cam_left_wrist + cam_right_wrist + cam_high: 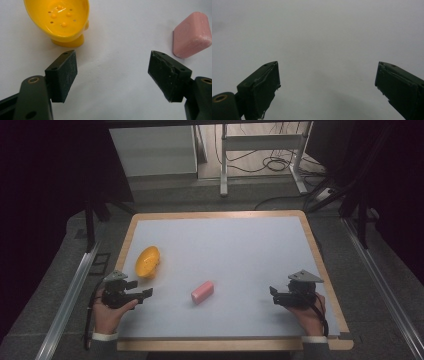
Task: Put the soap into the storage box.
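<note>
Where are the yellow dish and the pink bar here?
yellow dish [58, 18], left gripper view, on its dimpled inside
pink bar [202, 292], high view, on its top face

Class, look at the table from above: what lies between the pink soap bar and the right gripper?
Nothing: in the high view, only bare white tabletop separates the pink soap bar from the right gripper.

Bright yellow soap dish [61, 21] with raised dots and small holes inside, and there's a pale pink bar [192, 35]. The bench [240, 245] is light grey, edged in tan wood; both hand-held grippers black.
</note>
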Demonstrator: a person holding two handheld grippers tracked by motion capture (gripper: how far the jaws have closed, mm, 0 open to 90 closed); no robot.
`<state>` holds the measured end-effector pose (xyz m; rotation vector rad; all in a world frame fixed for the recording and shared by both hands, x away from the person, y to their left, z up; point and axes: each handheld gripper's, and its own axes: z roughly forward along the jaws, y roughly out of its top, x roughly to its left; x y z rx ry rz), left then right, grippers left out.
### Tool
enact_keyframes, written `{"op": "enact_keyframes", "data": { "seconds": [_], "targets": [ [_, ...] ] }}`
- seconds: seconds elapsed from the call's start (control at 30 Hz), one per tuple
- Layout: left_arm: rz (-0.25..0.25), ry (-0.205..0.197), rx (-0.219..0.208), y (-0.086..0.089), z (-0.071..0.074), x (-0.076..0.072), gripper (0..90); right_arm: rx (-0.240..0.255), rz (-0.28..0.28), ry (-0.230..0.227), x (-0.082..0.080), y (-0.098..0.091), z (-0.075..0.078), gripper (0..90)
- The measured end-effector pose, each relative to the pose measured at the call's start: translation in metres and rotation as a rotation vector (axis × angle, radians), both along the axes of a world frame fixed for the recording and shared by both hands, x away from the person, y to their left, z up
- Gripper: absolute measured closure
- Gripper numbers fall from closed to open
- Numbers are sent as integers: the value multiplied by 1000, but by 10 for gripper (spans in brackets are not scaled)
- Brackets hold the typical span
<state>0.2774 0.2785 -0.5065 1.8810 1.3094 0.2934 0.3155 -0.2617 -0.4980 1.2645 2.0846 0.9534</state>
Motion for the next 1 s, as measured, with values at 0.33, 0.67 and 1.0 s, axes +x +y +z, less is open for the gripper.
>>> {"op": "enact_keyframes", "data": {
  "seconds": [0.33,0.67,1.0],
  "targets": [
    [-14,4,14,-6,1,0,236,4,-33,7,1,-12,0,55],
    [6,-8,17,-6,3,-1,235,-1,-42,16,2,-11,-2,35],
    [-3,-24,39,-17,20,-13,233,26,-14,47,2,-9,-4,11]
  ]
}}
